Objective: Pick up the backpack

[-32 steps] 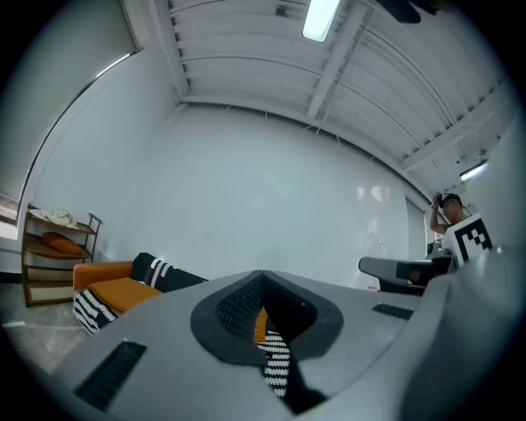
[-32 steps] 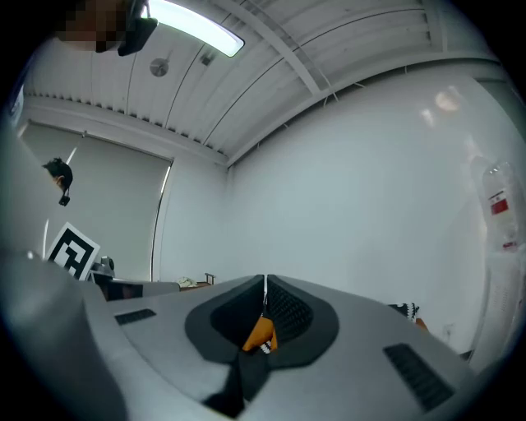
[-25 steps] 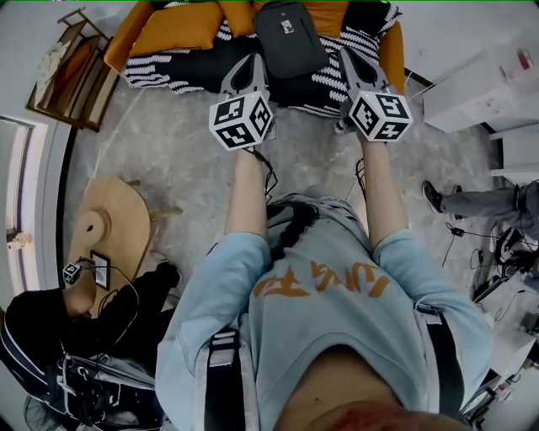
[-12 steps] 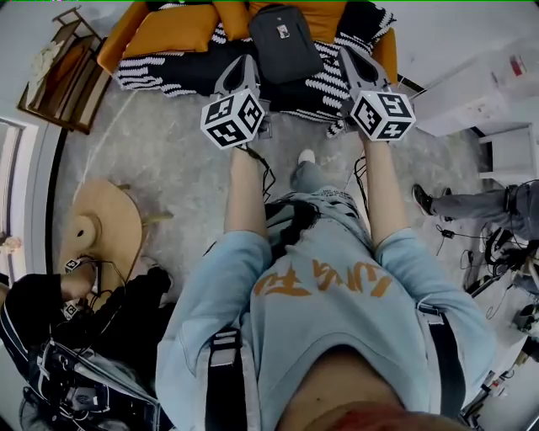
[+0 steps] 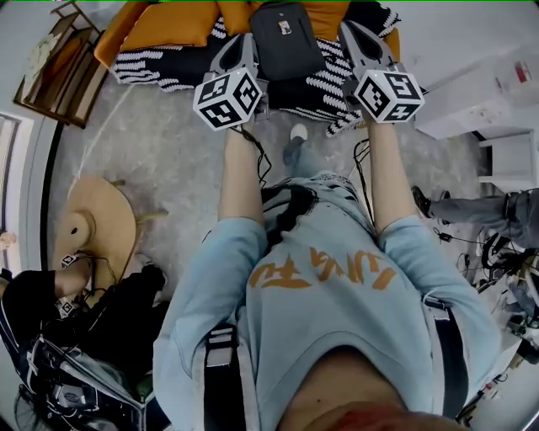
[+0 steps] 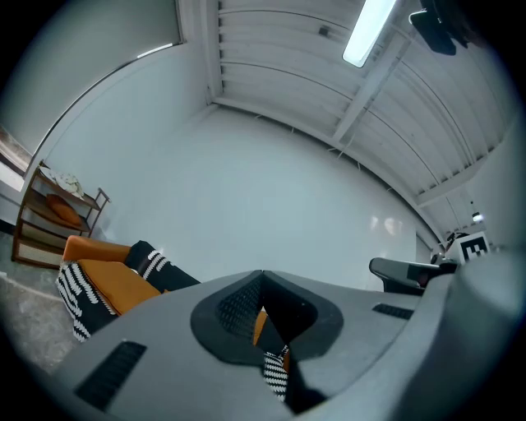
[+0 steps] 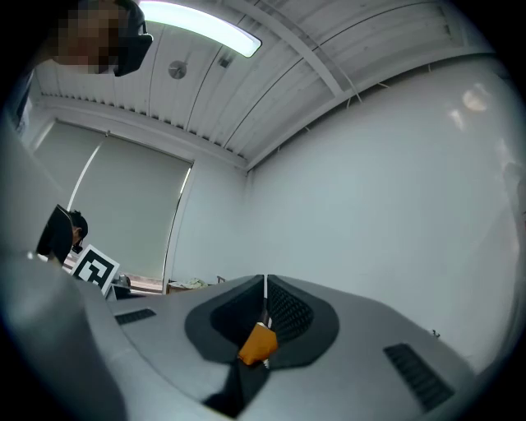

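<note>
Left tongs [image 5: 239, 49], right tongs [image 5: 352, 35] nearer backpack [image 5: 286, 38], head-view only

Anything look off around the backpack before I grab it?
Nothing damaged or spilled. The black fabric backpack lies flat on the orange sofa; only the black-and-white striped blanket is rumpled.

Sofa [image 5: 168, 23]: orange, is sitting just ahead of the left fingers [image 5: 236, 55] and the right fingers [image 5: 359, 44].
Blanket [image 5: 156, 69]: striped black and white, is lying on the sofa.
Floor [image 5: 160, 151]: grey stone, is spreading out below the fingers.
Shelf [image 5: 52, 63]: brown wood, is standing far left of the left fingers.
Wall [image 6: 271, 189]: white, is standing beyond the fingers.
Lamp [image 6: 370, 31]: long, is shining high above the fingers.
</note>
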A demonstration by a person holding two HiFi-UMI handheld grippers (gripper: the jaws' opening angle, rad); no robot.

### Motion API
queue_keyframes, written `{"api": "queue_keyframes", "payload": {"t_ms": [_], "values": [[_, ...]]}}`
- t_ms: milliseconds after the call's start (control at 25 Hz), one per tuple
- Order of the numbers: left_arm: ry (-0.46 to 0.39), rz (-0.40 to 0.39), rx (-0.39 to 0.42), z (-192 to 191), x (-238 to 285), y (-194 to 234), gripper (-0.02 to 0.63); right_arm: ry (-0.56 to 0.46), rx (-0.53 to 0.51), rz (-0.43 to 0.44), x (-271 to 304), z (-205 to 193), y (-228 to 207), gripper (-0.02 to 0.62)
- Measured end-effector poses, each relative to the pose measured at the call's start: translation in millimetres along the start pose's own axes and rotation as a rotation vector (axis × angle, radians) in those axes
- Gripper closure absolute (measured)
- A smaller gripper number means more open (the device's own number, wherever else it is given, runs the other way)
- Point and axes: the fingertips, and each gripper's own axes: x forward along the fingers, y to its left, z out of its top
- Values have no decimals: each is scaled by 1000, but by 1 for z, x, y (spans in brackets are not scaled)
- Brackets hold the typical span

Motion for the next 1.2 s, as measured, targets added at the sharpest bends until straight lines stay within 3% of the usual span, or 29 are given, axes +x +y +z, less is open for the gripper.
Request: {"api": "queue_keyframes", "payload": {"t_ms": [200, 520, 680, 920, 1200], "values": [[-13, 27, 31, 3, 38, 10, 584, -13, 23, 9, 29, -8, -36, 565], [74, 111, 42, -39, 140, 46, 584, -30, 162, 66, 123, -52, -117, 565], [103, 182, -10, -62, 205, 70, 584, 35, 229, 84, 181, -83, -173, 565], [209, 207, -15, -105, 322, 79, 584, 81, 330, 65, 267, -122, -278, 564], [301, 246, -13, -126, 401, 100, 584, 128, 427, 81, 319, -168, -337, 565]]}}
